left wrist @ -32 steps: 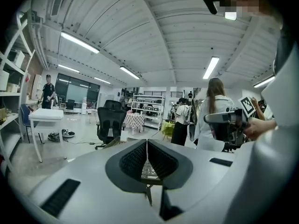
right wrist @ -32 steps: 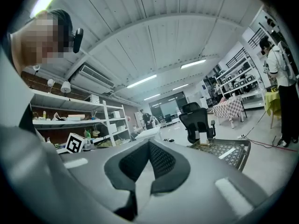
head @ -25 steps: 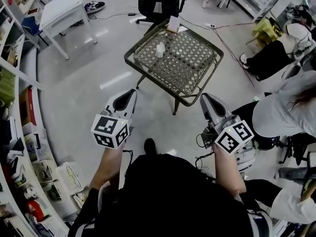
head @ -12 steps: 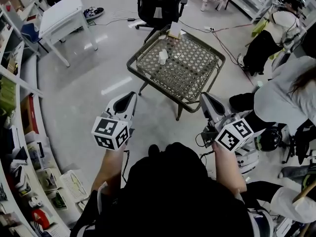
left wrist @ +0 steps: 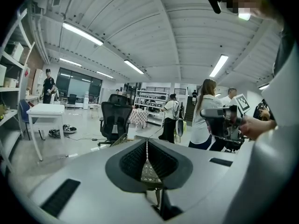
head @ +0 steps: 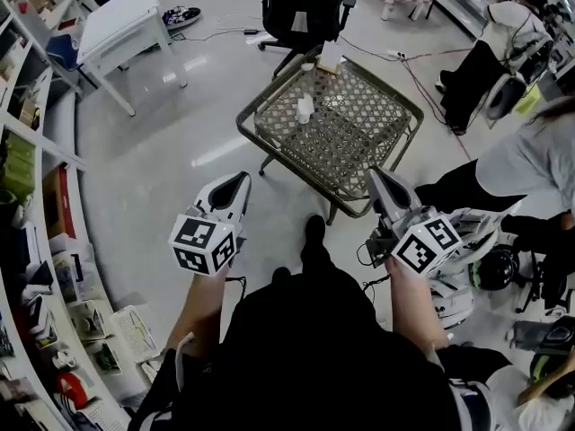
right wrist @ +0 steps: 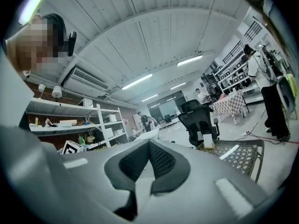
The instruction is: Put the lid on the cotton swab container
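Grippers thrust forward, side by side: left gripper [head: 234,185] and right gripper [head: 379,180] both pinched closed, empty. Ahead, white container [head: 305,109] stands upright on mesh table [head: 361,136].

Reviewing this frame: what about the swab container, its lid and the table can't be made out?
Container, head view: too small to tell whether a lid is on it; no separate lid discernible.
Right gripper view: the shut right tongs hide the container; only part of the table shows.
Left gripper view: the shut left tongs hide the container and nearly all the table.
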Motion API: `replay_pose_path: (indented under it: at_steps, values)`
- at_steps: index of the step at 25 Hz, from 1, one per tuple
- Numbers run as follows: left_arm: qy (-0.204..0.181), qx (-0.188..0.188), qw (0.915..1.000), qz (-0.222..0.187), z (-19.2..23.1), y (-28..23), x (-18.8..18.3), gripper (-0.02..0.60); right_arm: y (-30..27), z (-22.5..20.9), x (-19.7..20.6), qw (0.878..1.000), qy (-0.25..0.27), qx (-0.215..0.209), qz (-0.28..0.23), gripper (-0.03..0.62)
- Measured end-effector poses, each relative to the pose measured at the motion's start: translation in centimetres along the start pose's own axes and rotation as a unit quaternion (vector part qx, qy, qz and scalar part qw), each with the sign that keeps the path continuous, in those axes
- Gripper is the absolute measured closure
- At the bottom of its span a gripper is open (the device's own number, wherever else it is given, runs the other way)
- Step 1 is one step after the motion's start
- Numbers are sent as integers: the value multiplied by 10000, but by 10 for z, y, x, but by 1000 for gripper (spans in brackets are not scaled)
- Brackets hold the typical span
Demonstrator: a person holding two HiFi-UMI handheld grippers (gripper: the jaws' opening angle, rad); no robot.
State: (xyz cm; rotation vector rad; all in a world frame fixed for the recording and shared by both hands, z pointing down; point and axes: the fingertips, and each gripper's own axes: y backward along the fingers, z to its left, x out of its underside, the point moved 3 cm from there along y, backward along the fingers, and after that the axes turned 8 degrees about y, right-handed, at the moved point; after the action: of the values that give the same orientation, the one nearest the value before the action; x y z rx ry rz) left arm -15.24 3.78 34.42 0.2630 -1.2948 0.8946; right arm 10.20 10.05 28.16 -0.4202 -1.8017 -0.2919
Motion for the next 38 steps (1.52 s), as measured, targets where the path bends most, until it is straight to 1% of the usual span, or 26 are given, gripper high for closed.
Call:
replay_pose_path:
  at_steps: [6,9,12,16,21,26,30,34,38]
  values:
    - [24,-326,9994,109,14,-45,-11,566,-40,-48,-6,9998,-73,-180,-22,585]
    - [-33,-349,9992,183,16,-74,-21,566,-59,-80,-5,9995,-252,-192,-18,585]
    - [-131,-433,9986,263,21,-102,-39,566,-81,-110,-6,9988,-427,-247,-55,585]
    - [-290,-423,9984,234,16,-142,-65,566,-104,-150,-13,9977,-543,-387,-107,585]
    - [-346,-485,9979,236,10,-180,-80,566,-117,-187,-20,9964,-677,-505,-92,585]
    - [-355,-577,9975,216,10,-194,-90,566,-123,-207,-24,9962,-695,-529,-30,585]
    - [-337,-625,9972,225,16,-201,-92,567,-126,-215,-19,9952,-849,-491,3,585]
    - [-325,-603,9974,211,26,-213,-94,567,-136,-218,-11,9949,-870,-496,107,585]
    - [-296,-502,9981,188,41,-227,-94,566,-150,-218,-8,9955,-820,-428,213,585]
